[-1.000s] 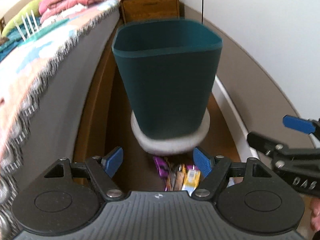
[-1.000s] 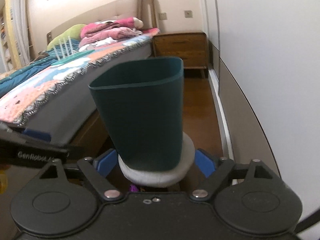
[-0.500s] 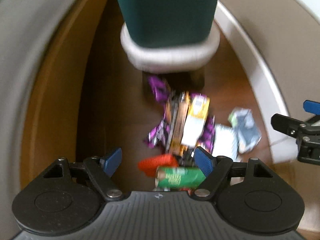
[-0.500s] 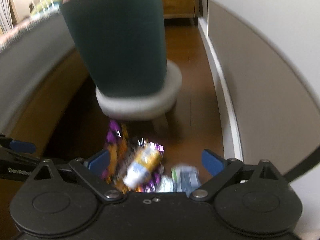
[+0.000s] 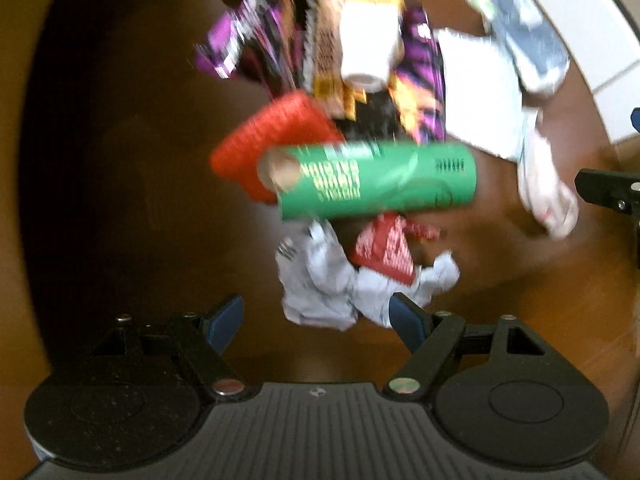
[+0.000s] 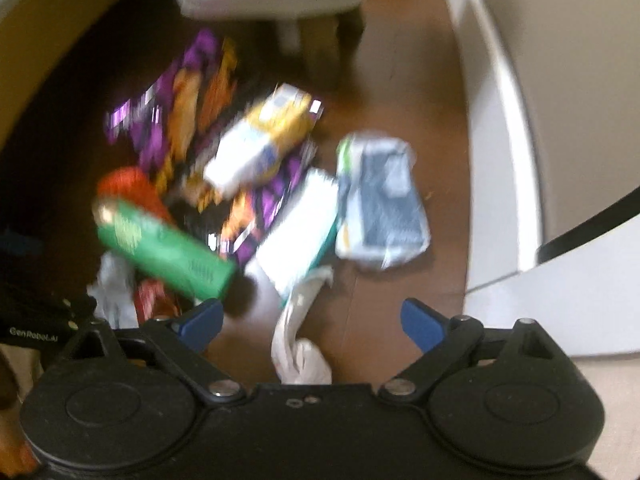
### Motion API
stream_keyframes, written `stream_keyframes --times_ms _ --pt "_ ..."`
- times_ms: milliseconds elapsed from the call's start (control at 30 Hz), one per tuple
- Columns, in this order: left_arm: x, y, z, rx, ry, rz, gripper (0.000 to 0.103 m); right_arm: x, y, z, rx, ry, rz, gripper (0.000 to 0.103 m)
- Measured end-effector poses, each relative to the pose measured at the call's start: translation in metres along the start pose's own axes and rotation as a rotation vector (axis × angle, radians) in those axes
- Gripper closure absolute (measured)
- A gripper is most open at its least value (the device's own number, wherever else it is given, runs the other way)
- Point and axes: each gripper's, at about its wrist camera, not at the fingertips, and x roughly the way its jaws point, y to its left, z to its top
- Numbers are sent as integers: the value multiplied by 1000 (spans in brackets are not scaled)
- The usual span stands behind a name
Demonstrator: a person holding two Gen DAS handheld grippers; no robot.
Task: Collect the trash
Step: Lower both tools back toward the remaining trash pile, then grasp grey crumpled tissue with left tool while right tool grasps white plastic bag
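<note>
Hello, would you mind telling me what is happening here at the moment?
A person holds two grippers over a pile of trash on the wooden floor. The left gripper is open above crumpled white paper, next to a green tube. The right gripper is open over a twisted white tissue. Neither holds anything yet.

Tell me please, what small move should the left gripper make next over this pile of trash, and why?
Probably lower the left gripper a little onto the crumpled white paper and then close. Its jaws stand open and empty, and that paper lies nearest, between the blue fingertips, in front of the green tube. The right gripper is also open, above a twisted white tissue.
</note>
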Motion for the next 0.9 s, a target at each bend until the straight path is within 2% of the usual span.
stream_keyframes --times_ms 100,200,367,467,567,633,700,800,867,900 --pt "20 6 -3 -42 40 -51 24 18 -3 -6 30 54 21 11" --pt "36 16 -1 -127 79 -100 24 29 -5 -9 55 80 35 13" --pt "47 43 0 -281 98 -170 24 41 -6 -10 62 100 61 15" --pt "59 55 2 -337 130 -159 24 47 -5 -9 56 108 71 18" --pt "68 57 4 -335 138 -168 24 55 1 -10 18 128 71 22" --pt "72 59 5 -338 138 -213 24 61 6 -13 -17 143 62 25" --pt "73 58 6 -330 129 -225 24 63 8 -14 -30 149 55 29" --pt "76 56 9 -314 121 -275 25 67 12 -16 -44 162 58 38" --pt "78 52 9 -296 129 -274 28 69 15 -17 -61 165 46 51" --pt "80 51 8 -289 140 -278 37 69 16 -17 -69 165 40 53"
